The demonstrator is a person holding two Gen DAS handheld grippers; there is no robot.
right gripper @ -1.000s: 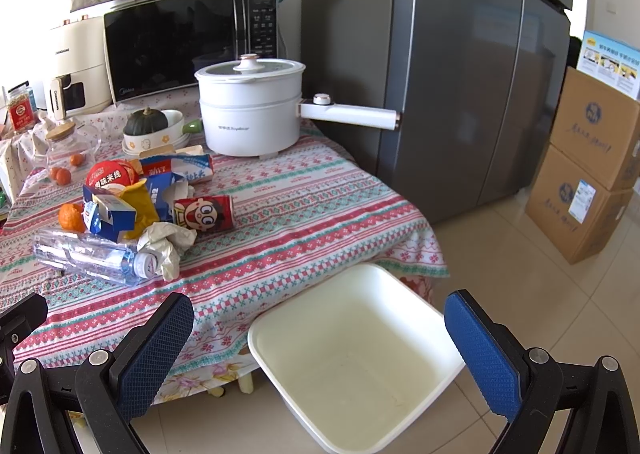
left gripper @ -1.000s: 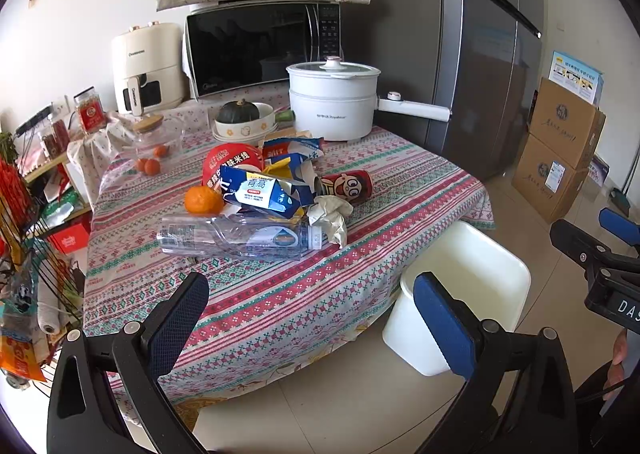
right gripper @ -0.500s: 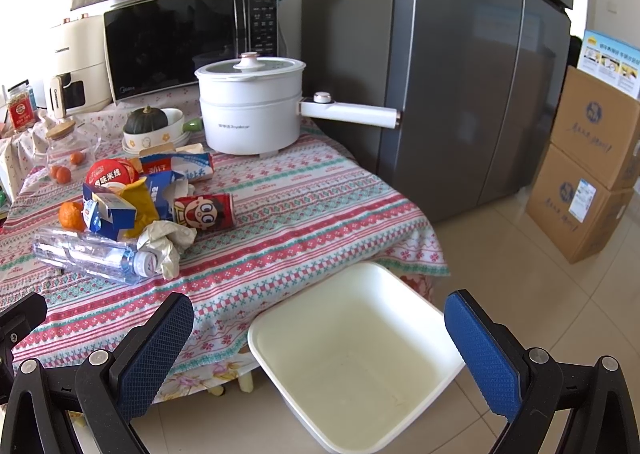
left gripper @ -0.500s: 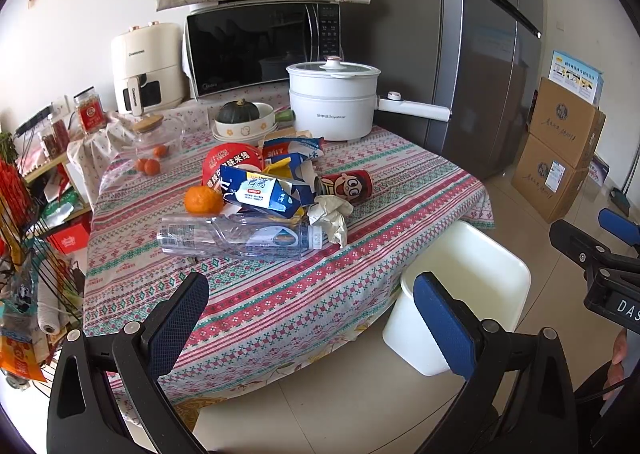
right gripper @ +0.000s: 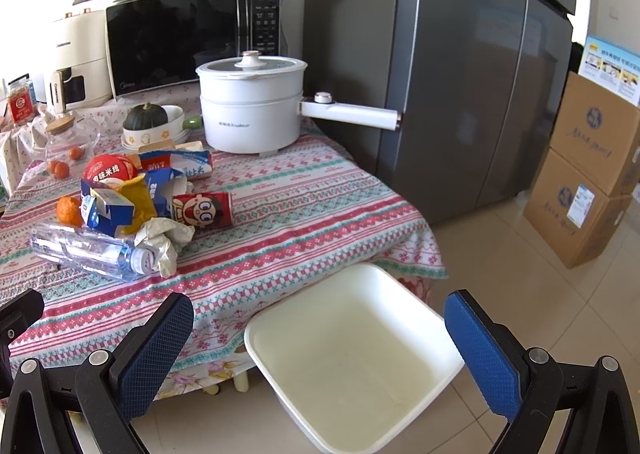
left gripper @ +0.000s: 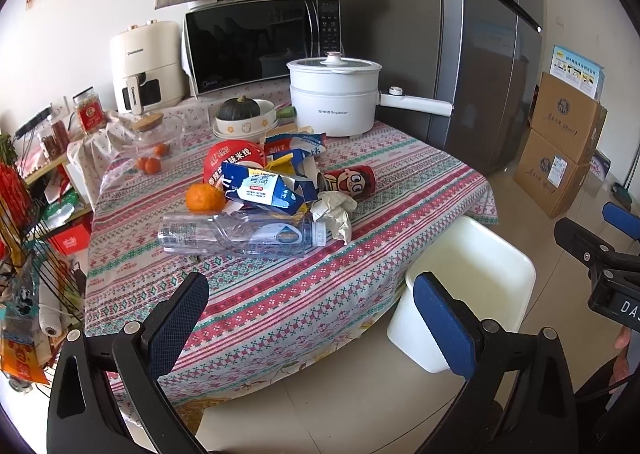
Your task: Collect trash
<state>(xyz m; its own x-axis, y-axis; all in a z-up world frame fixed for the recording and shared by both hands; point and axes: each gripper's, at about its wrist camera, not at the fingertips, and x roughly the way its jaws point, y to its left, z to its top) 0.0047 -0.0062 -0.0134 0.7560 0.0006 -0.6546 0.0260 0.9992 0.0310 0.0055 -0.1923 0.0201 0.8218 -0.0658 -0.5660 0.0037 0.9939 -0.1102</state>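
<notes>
I see both my left gripper and right gripper spread wide, holding nothing. The trash pile sits on the table; the white pot says Royalstar (carton writing too small).

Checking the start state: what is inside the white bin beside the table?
Nothing: the white bin shows a bare floor and walls in the right wrist view. Its near inner wall is hidden from both views.

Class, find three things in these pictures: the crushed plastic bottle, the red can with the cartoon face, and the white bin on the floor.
plastic bottle [left gripper: 236, 236], left wrist view, on its crumpled clear body.
red can [right gripper: 202, 209], right wrist view, on the cartoon face.
white bin [right gripper: 352, 366], right wrist view, on its bare inside floor.
</notes>
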